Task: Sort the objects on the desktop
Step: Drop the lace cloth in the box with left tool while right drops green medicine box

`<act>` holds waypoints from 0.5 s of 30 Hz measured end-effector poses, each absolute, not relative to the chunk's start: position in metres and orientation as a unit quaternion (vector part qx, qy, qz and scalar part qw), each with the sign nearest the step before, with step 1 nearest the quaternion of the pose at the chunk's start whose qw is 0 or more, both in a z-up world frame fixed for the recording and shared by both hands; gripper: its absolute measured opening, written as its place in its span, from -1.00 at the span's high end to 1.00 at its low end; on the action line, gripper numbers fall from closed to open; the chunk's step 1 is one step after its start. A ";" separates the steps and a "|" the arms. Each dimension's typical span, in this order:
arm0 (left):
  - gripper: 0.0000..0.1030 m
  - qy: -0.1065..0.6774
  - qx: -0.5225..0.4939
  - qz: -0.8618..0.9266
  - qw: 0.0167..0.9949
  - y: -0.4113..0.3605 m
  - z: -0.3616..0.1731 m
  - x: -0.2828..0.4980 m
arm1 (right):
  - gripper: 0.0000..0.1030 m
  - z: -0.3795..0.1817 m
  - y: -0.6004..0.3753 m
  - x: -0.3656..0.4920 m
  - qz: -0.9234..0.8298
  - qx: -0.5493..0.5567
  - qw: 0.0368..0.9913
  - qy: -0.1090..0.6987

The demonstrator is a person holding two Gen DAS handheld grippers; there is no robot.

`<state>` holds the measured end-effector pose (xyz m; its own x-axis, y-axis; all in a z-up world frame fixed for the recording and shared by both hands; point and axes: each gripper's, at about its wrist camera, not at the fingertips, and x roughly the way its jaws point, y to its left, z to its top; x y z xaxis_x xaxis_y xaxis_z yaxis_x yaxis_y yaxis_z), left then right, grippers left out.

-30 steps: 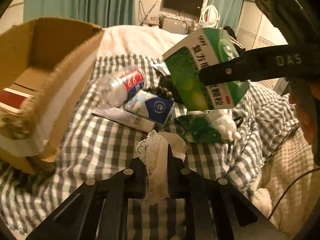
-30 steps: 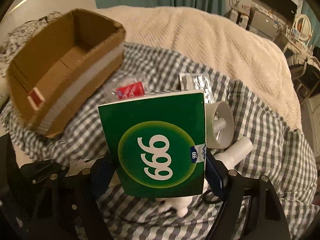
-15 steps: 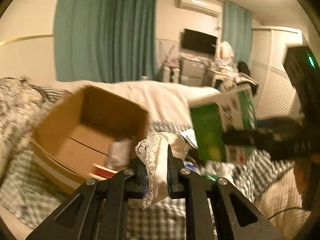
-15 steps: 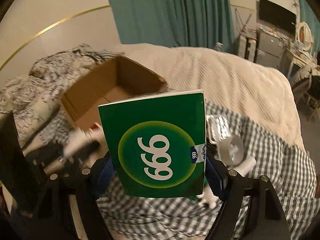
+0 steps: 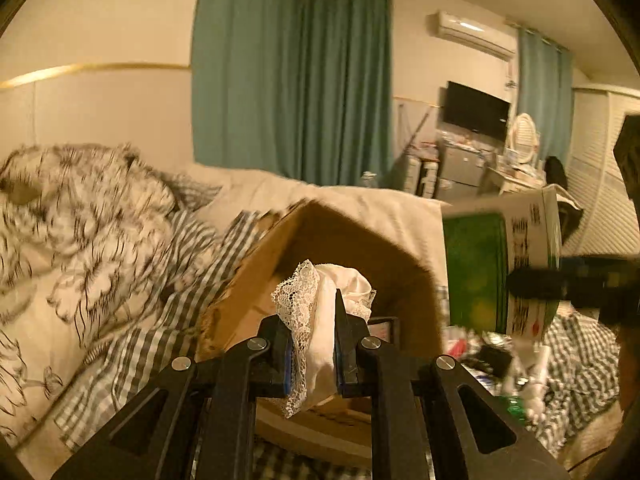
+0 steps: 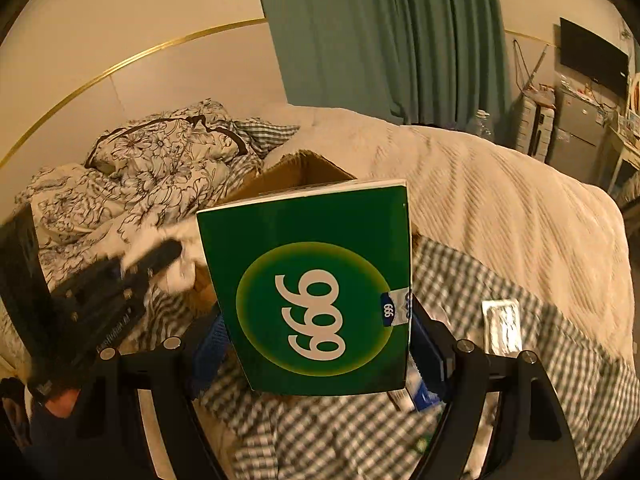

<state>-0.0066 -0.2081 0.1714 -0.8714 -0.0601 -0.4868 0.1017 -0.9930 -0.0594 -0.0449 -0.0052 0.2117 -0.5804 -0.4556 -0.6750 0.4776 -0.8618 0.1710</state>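
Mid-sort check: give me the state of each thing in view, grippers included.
left gripper: shut on the lace cloth
lace cloth: pinched, bunched above the pads
right gripper: clamped on the green box
green box: held upright, off the bed
cardboard box: open-topped, on the bed
silver packet: lying flat on the checked sheet

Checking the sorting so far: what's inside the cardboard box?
Inside the cardboard box only bare floor and a small red-edged item show; the lace cloth and fingers cover the rest.
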 end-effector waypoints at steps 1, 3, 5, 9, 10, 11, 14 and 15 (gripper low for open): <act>0.72 0.042 0.253 -0.966 0.045 -0.213 0.162 -0.010 | -0.54 0.208 -0.012 -0.055 -0.887 0.379 0.265 0.008; 0.72 0.037 0.261 -0.964 0.044 -0.217 0.152 -0.017 | -0.54 0.200 -0.024 -0.071 -0.883 0.385 0.269 -0.005; 0.72 0.033 0.264 -0.963 0.041 -0.220 0.144 -0.027 | -0.54 0.192 -0.034 -0.083 -0.880 0.391 0.271 -0.014; 0.72 0.044 0.266 -0.962 0.032 -0.225 0.135 -0.040 | -0.55 0.175 -0.049 -0.108 -0.875 0.400 0.271 -0.031; 0.67 0.043 0.265 -0.963 0.032 -0.225 0.133 -0.041 | -0.57 0.172 -0.050 -0.112 -0.875 0.399 0.271 -0.037; 0.56 0.039 0.268 -0.962 0.030 -0.223 0.130 -0.043 | -0.60 0.170 -0.050 -0.116 -0.876 0.395 0.272 -0.046; -0.24 0.015 0.265 -0.964 0.021 -0.213 0.129 -0.044 | -0.84 0.166 -0.048 -0.125 -0.877 0.391 0.274 -0.053; -0.47 0.008 0.258 -0.966 0.021 -0.208 0.130 -0.042 | -0.89 0.166 -0.045 -0.125 -0.880 0.389 0.266 -0.054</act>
<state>-0.0418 -0.2081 0.1298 -0.8656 -0.0375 -0.4993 0.0455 -0.9990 -0.0038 -0.1251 -0.0453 0.1657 -0.5563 -0.5097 -0.6563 0.4261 -0.8530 0.3013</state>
